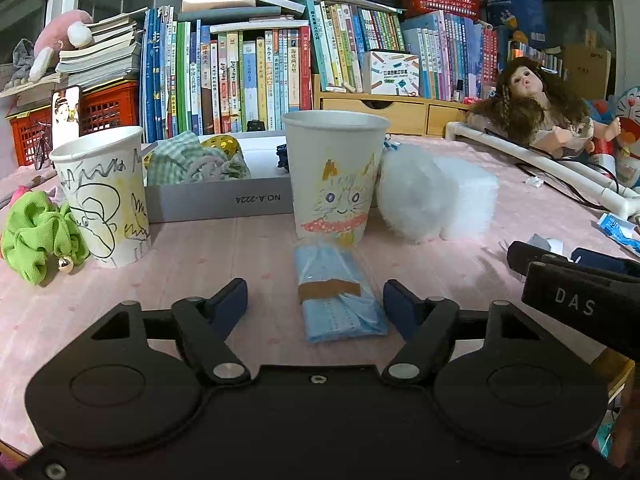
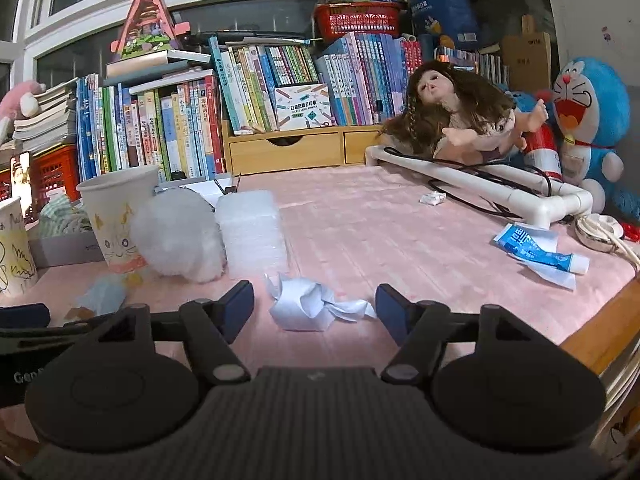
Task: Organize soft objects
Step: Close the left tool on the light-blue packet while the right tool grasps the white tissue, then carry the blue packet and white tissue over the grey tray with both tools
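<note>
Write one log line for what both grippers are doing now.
left gripper: open around blue mask pack | right gripper: open around crumpled paper

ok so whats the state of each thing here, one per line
left tool: open, astride the mask pack, pads clear
right tool: open, astride the crumpled paper, pads clear
mask pack: flat, taped shut
crumpled paper: loose on the table
cat cup: upright
scribbled cup: upright
grey box: open, cloth inside
toothpaste tube: lying flat
</note>
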{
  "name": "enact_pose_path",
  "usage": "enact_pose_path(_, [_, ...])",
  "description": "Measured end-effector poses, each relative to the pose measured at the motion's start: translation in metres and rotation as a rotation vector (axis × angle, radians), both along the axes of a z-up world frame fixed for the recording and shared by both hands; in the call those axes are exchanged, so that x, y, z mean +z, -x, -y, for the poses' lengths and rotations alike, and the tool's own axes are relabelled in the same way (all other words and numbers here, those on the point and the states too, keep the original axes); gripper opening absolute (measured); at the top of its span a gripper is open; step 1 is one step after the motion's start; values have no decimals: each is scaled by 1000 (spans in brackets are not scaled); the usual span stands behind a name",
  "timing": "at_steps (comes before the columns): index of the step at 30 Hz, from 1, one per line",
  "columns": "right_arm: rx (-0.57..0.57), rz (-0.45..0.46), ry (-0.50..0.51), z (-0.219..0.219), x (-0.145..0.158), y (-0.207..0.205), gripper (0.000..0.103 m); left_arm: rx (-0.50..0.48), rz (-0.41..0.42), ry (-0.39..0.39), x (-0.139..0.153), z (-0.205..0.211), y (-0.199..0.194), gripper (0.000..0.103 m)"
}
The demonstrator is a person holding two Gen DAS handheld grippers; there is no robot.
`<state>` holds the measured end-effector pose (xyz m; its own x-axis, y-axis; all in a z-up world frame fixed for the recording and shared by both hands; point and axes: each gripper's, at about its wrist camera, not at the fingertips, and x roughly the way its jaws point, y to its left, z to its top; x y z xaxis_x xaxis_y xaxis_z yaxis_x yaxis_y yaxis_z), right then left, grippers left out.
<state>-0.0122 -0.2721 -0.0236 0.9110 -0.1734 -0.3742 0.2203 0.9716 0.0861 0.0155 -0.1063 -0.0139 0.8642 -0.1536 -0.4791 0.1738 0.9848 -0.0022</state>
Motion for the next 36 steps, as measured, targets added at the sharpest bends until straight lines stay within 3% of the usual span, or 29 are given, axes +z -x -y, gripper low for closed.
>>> enact_pose_path(4, [2, -11, -3, -1, -1, -2, 59, -14, 5, -3, 0, 1, 1, 55])
enact_pose_path(9, [3, -6, -1, -2, -1, -1, 54, -24, 10, -10, 1, 2, 3, 38])
enact_pose_path(22, [24, 20, -3, -4, 10, 2, 42, -32, 33, 2, 15, -6, 11, 37])
enact_pose_path(36, [68, 101, -11, -7, 45, 1, 41, -58, 130, 23, 67, -23, 26, 37])
